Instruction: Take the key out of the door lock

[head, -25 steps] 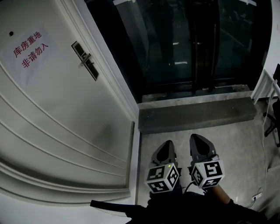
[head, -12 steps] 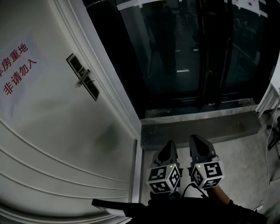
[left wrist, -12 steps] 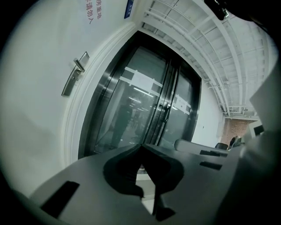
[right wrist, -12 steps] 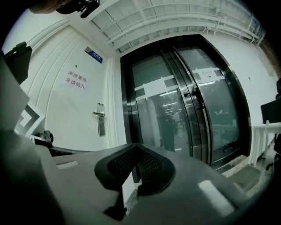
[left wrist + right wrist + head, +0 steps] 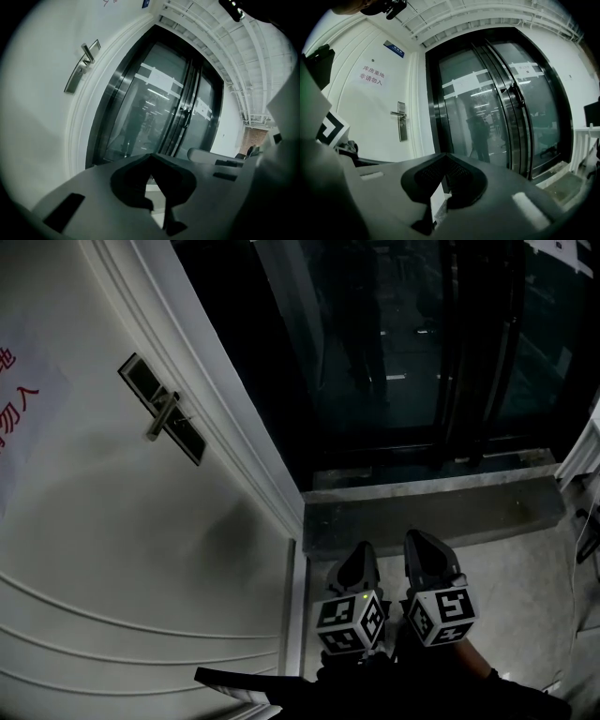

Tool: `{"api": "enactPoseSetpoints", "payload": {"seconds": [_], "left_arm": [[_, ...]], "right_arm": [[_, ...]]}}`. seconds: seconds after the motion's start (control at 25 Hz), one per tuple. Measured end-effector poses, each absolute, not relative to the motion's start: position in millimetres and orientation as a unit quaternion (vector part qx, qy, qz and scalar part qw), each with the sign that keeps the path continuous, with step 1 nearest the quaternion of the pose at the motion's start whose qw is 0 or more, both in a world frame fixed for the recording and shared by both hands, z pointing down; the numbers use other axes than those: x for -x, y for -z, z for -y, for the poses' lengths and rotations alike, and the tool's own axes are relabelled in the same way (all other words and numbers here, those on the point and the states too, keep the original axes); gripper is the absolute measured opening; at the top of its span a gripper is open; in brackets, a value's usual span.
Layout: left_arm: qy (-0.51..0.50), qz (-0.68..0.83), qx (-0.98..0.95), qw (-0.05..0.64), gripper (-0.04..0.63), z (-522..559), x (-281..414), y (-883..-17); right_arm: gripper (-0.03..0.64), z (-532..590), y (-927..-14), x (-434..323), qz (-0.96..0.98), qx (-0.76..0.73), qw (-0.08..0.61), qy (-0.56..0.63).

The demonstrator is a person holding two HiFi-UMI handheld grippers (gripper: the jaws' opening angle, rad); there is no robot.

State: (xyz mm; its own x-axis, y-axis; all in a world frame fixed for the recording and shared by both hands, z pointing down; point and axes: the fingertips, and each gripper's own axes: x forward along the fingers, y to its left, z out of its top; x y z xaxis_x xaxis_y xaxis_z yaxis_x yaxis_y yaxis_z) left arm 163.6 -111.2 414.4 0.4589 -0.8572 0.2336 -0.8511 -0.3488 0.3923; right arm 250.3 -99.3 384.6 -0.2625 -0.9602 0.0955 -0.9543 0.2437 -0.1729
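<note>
The white door (image 5: 141, 549) fills the left, with dark glass doors (image 5: 403, 343) to its right. High on the door sits the lock plate (image 5: 161, 409) with its lever handle (image 5: 159, 418); the key should be there but is too small to make out. The left gripper (image 5: 360, 554) and right gripper (image 5: 422, 542) hang low, side by side, well apart from the lock, jaws closed on nothing. This looks like the approach step: next, one gripper must rise to the plate and open.

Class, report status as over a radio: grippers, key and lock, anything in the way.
Jaws shut, empty: left gripper, right gripper, held low, clear of the door. Untouched lock plate; key too small to see. Path to it open.
</note>
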Motion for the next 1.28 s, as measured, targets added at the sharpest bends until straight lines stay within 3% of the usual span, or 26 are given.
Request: {"api": "enactPoseSetpoints", "payload": {"seconds": [0.72,1.28], "left_arm": [[0.033,0.633,-0.738,0.232,0.0,292.1,-150.5,-408.2],[0.075,0.762,-0.604,0.22,0.0,290.9,-60.5,-410.7]], "right_arm": [[0.002,310.0,-374.5,-228.6,-0.875,0.472,0.015,0.105],[0.002,328.8,-370.7,-132.9,-0.954,0.284,0.022,0.088]]}}
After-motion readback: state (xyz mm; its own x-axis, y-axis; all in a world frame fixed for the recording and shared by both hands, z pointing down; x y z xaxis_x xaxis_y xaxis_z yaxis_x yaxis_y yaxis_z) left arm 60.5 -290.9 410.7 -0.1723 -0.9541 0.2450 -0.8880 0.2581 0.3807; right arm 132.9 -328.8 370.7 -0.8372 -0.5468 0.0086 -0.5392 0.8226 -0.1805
